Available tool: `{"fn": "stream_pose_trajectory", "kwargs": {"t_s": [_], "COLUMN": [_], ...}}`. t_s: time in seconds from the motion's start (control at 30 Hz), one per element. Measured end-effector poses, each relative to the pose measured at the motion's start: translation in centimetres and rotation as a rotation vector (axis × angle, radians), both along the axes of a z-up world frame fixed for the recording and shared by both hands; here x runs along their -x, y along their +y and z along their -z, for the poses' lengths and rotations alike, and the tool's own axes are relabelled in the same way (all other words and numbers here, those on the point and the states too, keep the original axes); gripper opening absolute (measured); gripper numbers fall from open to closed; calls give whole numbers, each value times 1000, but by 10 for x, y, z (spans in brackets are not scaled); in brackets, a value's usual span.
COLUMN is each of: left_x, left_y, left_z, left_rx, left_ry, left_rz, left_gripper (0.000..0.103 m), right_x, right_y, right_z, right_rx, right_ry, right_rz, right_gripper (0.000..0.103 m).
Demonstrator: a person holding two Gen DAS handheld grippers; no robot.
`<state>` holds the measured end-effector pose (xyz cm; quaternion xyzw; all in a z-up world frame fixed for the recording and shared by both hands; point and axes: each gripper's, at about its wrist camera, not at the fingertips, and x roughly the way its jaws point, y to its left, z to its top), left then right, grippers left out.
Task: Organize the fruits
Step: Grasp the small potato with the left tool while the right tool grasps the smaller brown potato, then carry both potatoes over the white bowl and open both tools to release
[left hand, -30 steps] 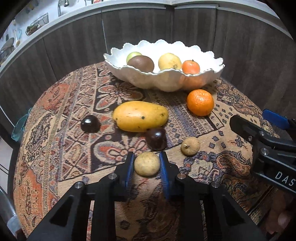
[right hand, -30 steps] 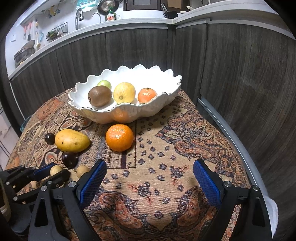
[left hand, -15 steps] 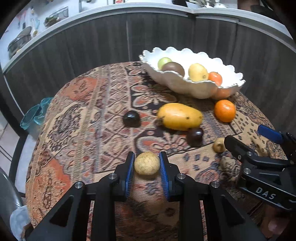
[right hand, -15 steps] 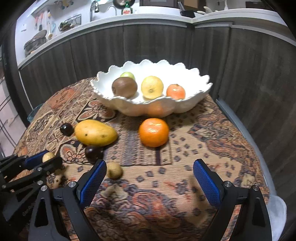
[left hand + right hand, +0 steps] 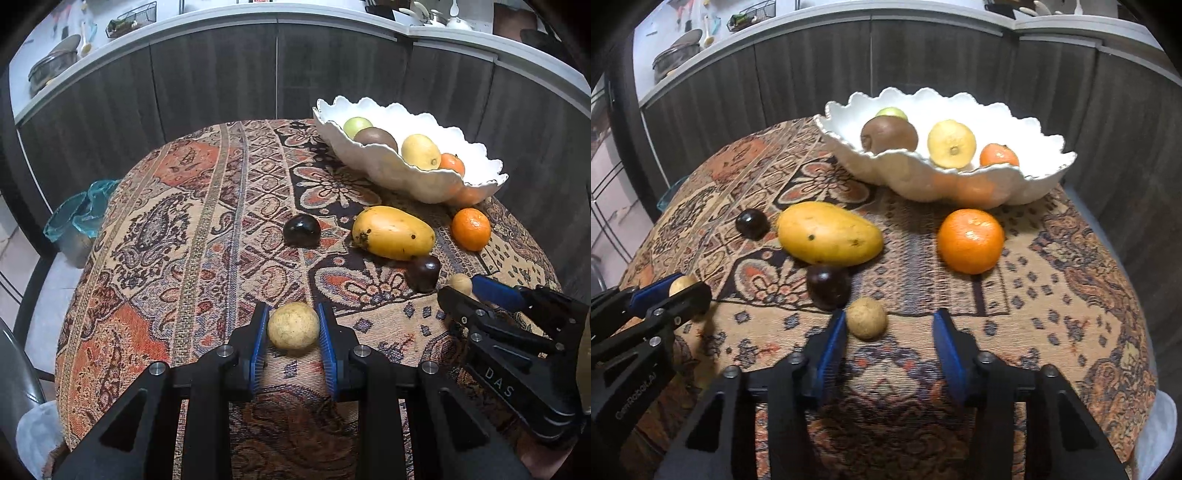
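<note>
Our left gripper (image 5: 293, 328) is clamped on a round tan fruit (image 5: 293, 325) just above the patterned tablecloth (image 5: 177, 236). Our right gripper (image 5: 889, 334) is closing around a smaller tan fruit (image 5: 866, 318), which touches only the left pad. Beyond lie a dark plum (image 5: 828, 285), a mango (image 5: 829, 233) and an orange (image 5: 970, 240). Farthest, the white bowl (image 5: 960, 184) holds a kiwi, a lemon and a tangerine.
</note>
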<state>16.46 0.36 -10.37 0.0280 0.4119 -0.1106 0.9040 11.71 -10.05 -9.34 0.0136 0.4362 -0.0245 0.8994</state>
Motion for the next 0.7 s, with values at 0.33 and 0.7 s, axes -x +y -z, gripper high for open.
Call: {"fn": "stream_pose_trajectory", "kwargs": {"t_s": [0.33, 0.7], "left_x": [-1, -12], "left_y": [-3, -30], "left_z": [-4, -20], "left_rx": [-2, -2], "left_ry": [-7, -35], "left_rz": [6, 48], "left_gripper": [27, 27], "right_x": [1, 1], "right_y": [6, -19], "right_z": [-2, -22], "right_rx": [-19, -23], "right_ry": [-11, -66], "right_rz": [-38, 4], "right_gripper": [24, 24]}}
